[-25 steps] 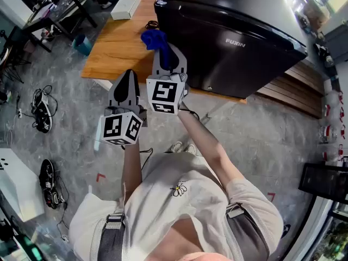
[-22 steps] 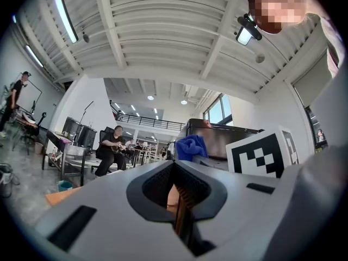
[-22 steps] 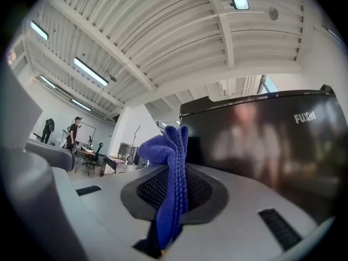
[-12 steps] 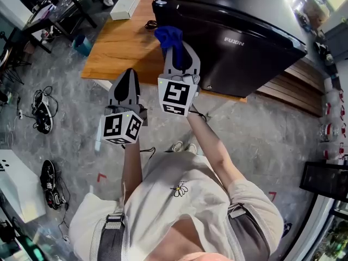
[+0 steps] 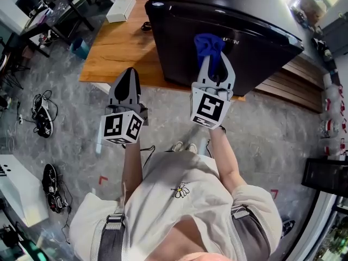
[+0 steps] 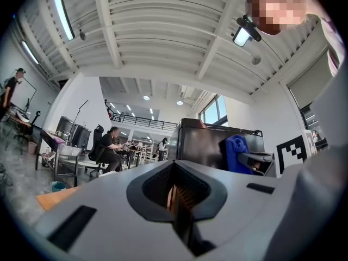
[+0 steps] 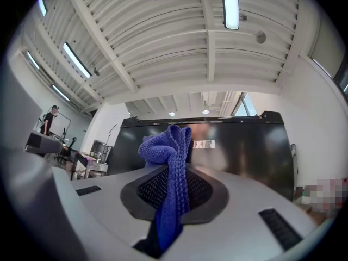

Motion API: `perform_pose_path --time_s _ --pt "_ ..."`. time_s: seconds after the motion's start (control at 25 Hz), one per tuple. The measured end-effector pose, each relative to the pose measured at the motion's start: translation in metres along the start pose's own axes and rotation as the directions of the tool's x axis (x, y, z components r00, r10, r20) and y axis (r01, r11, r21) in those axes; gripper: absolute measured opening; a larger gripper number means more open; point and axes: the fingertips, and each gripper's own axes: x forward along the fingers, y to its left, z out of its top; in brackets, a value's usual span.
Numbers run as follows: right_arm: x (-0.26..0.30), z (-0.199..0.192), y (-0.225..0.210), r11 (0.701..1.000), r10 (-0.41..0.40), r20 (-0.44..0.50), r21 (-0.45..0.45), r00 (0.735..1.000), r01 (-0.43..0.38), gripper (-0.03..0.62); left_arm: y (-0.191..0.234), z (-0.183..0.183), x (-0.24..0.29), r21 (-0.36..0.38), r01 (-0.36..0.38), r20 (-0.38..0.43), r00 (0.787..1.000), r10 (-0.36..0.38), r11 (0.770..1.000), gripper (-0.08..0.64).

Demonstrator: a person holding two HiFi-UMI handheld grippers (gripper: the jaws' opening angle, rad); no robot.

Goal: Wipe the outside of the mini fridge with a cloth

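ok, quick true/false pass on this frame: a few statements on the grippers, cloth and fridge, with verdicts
1. The right gripper is shut on the blue cloth. True.
2. The left gripper holds a second cloth. False: it is shut with nothing in it, held back from the fridge.
3. The mini fridge stands on the floor. False: it stands on the wooden table.
4. The cloth is held up before the fridge's dark front, right by its logo. True.
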Motion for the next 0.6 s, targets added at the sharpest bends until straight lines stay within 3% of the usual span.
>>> perform_pose_path --time_s 0.28,0.6 --pt "-0.021 -0.002 -0.092 0.970 -0.210 -0.005 -0.128 0.978 0.208 0.061 -0.011 -0.002 0.009 -0.003 0.031 -0.001 1.000 -0.031 1.000 0.005" --pt "-0.041 -0.007 -0.175 0.906 -0.411 -0.035 -0.130 0.911 0.404 0.061 -0.033 -0.006 0.021 -0.017 0.092 -0.004 0.996 -0.092 0.996 0.005"
